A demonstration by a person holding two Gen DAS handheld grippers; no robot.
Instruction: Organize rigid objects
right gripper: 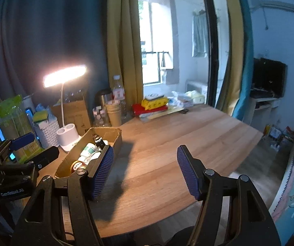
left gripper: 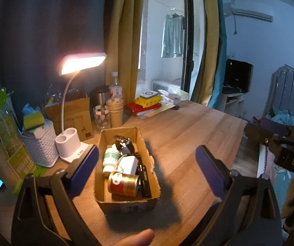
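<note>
both my left gripper (left gripper: 147,170) and right gripper (right gripper: 145,170) have fingers spread, pinching nothing. the cardboard box (left gripper: 150,165) of items sits on the desk (left gripper: 188,133); a careless swing might knock the lamp (left gripper: 69,141) beyond.

Wooden desk (right gripper: 188,135) under a lit lamp (right gripper: 64,75) – dark blue curtain (right gripper: 44,30) behind, mustard curtains (right gripper: 124,41) framing a bright window (right gripper: 153,41), black monitor (right gripper: 269,75) far right.
</note>
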